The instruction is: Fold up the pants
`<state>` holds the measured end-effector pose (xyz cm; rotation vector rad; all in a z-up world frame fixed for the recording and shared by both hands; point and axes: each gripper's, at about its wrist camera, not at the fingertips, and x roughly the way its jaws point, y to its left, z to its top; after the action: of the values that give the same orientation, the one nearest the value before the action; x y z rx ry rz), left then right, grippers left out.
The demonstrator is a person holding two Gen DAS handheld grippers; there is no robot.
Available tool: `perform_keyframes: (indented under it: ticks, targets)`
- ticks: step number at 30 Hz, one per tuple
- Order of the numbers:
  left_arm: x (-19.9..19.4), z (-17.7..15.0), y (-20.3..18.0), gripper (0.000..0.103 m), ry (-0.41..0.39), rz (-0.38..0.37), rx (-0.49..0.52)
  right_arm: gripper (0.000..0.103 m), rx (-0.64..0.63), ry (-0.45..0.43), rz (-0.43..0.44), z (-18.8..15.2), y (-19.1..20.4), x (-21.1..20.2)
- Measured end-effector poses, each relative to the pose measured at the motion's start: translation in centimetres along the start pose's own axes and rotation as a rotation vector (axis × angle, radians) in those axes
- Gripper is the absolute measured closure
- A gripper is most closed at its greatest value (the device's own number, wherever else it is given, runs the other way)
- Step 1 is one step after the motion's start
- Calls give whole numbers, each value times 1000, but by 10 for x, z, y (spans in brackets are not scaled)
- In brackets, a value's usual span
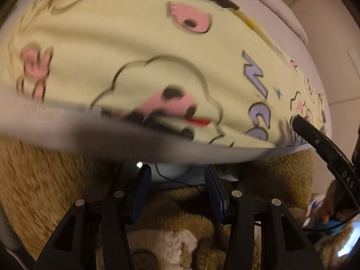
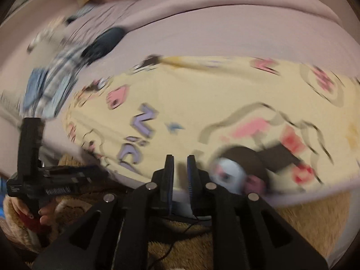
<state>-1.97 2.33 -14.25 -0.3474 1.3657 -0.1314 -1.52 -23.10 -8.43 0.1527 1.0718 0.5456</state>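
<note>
We see the yellow cartoon-print pants spread flat on the pale lilac bed, their near edge along the mattress rim. Our left gripper hangs below that rim over the tan fluffy rug, jaws parted with nothing between them. Our right gripper sits at the pants' near edge, jaws slightly apart and gripping no cloth. Both views are blurred.
</note>
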Motion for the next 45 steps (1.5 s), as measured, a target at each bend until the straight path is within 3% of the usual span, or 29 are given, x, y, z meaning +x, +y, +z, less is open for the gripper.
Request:
perform_keyframes:
  ticks: [4,6,8,11,16,19,24,29,30,31,32,33,39,45]
  targets:
    - [-20,-2,9,54,-78,-12,-44,83,-97,26,75,9,30,32]
    - [-35,1,9,54,-122,-48,-55,85,-105,72,27,5,34,55]
    - [-50,3,11,54,-169,-72,-54,85,-89,25,19,-1,35,53]
    - [-58,10,10,54,-204,-81,-48,85,-73,38,43,-9,34,51]
    - [-50,18,0,54,-208,-95,-31,85,-24,46,80,-17,23,35]
    - [-44,22,-4,62,-198,-130,-26,82,-4,15,41,-19,19,25]
    - [-25,21,-3,63,-124,-178,-70,82,35,6,11,-20,6,19]
    - [-30,31,9,64,-159,-243,-158,81,20,6,7,-23,7,19]
    - [-31,32,11,75,-172,-246,-176,80,22,6,9,-24,6,19]
    - [-32,32,13,83,-181,-234,-185,80,25,5,10,-24,5,19]
    - [-34,32,14,99,-195,-217,-192,81,25,4,11,-24,4,19]
    - [-35,29,15,101,-209,-208,-197,81,25,3,11,-25,4,18]
    - [-54,15,9,102,-237,-235,-186,78,18,-2,1,-24,4,9]
    - [-26,10,6,102,-153,-27,-149,73,-18,-24,7,-7,7,5]
